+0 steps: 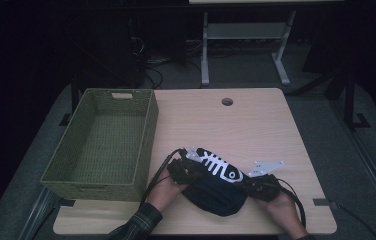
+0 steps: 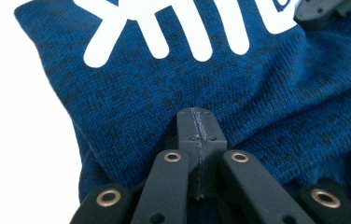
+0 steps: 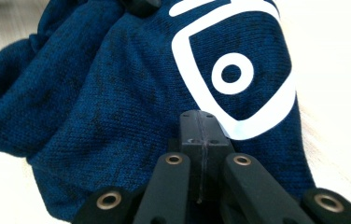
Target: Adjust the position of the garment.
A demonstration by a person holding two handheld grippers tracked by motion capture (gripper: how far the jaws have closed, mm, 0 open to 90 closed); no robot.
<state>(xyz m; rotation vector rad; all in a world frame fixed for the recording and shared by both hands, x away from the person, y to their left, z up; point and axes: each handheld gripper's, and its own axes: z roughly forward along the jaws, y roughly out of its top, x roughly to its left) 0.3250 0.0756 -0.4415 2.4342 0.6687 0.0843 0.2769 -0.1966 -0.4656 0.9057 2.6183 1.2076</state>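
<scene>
While the high view is showing the person's two hands bracketing a dark blue knit garment (image 1: 216,192) at the near edge of the desk (image 1: 256,125), the left gripper (image 1: 182,170) and right gripper (image 1: 262,186) are pressing in at its opposite ends, probably to bunch it for a lift toward the green woven basket (image 1: 101,140) just beside it. In the left gripper view the left gripper (image 2: 197,122) is sitting with jaws closed flat together against the cloth, no fold visibly pinched, below a white fishbone print (image 2: 173,28). In the right gripper view the right gripper (image 3: 200,125) is likewise closed against the crumpled fabric beside the white fish-head print (image 3: 232,70).
</scene>
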